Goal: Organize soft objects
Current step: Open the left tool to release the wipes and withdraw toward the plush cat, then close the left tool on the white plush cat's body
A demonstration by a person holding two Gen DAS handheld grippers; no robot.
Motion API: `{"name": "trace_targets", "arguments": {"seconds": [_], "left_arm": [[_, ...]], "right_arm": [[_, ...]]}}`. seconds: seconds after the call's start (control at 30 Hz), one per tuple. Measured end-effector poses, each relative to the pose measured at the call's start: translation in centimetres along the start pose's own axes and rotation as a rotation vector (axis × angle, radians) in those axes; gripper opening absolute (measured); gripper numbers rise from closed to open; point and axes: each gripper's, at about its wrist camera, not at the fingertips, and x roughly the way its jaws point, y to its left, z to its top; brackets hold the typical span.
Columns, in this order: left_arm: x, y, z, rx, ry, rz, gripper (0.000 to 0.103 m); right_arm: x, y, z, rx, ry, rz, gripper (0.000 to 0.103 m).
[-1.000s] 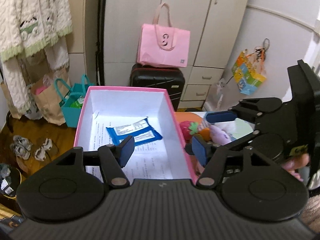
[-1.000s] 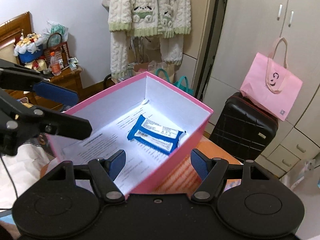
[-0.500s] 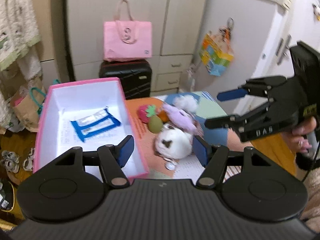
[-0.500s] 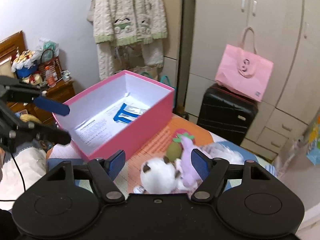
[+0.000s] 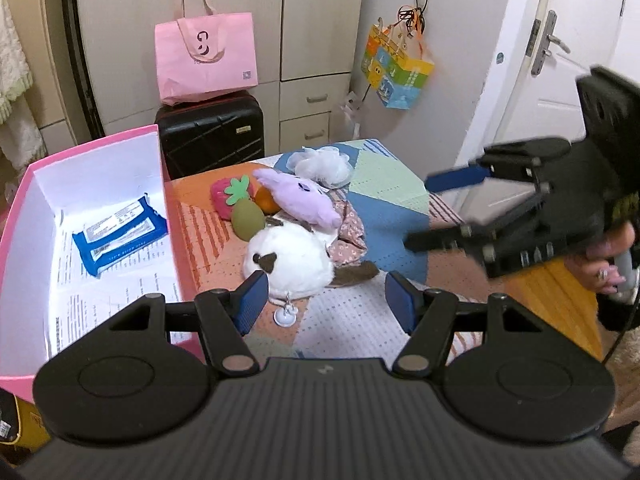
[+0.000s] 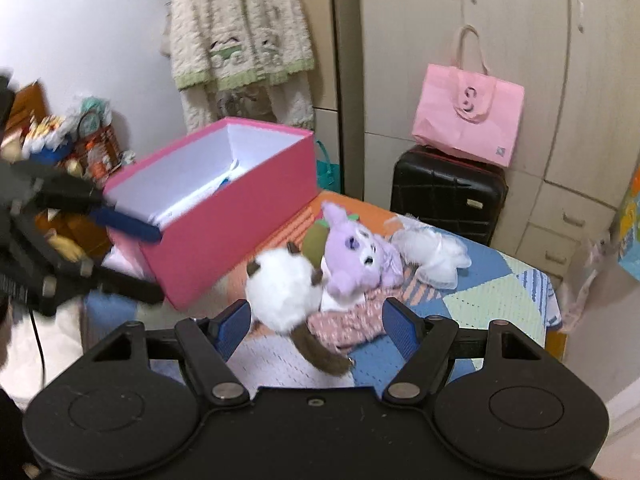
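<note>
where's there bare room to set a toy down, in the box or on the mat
The pink box floor is bare except for the blue packet at its far end. The blue mat right of the white plush is free. Crowded: the toy pile around the purple plush.

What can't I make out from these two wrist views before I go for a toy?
- Orange toy: left view, mostly covered by the purple plush; shape unclear.
- Strawberry toy: missing from the right view, behind the other toys.
- Pink box: right view, its near wall hides most of the inside.
- Blue packet: left view, print too small.
- Right gripper: left view, motion-blurred.
</note>
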Motion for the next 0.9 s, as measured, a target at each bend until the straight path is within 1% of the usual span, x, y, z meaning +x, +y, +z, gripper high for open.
{"name": "trace_targets", "arguments": {"seconds": [0.13,0.23,0.3,0.37,0.47,0.6,0.67,0.73,0.8,0.9], "left_arm": [[1.8,-0.6,-0.3,0.003,-0.01,0.054,0.064],[2.8,-1.2,-0.4,0.01,-0.022,0.071,0.064],[3.4,-1.6,-0.2,0.0,-0.021,0.069,0.064],[4.1,-2.0,0.1,-0.016,-0.011,0.051,0.064],[5.5,-2.0,0.4,-0.058,-0.009,0.056,0.064],[7.0,-1.7,0.7,-0.088,-0.055,0.107,0.064],[7.8,-1.4,1.0,-0.087,-0.06,0.136,0.064],[8.3,-0.9,1.3,-0.113,-0.07,0.15,0.064],[8.8,-0.5,1.4,-0.133,-0.067,0.155,0.064],[9.9,-0.3,1.4,-0.14,-0.034,0.169,0.064]], "right_arm": [[2.6,-0.4,-2.6,-0.028,0.029,0.019,0.077],[4.2,0.3,-3.8,-0.103,0.017,0.02,0.077],[5.1,1.0,-4.1,-0.159,-0.002,0.027,0.077],[5.7,1.5,-4.3,-0.181,-0.022,0.052,0.077],[6.9,1.8,-3.8,-0.183,-0.057,0.072,0.077],[8.1,1.6,-3.1,-0.167,-0.097,0.081,0.077],[8.6,1.3,-3.0,-0.153,-0.104,0.072,0.077],[9.0,1.0,-2.9,-0.143,-0.111,0.078,0.077],[9.4,0.9,-2.9,-0.13,-0.114,0.079,0.077],[9.9,1.2,-3.0,-0.114,-0.119,0.053,0.077]]}}
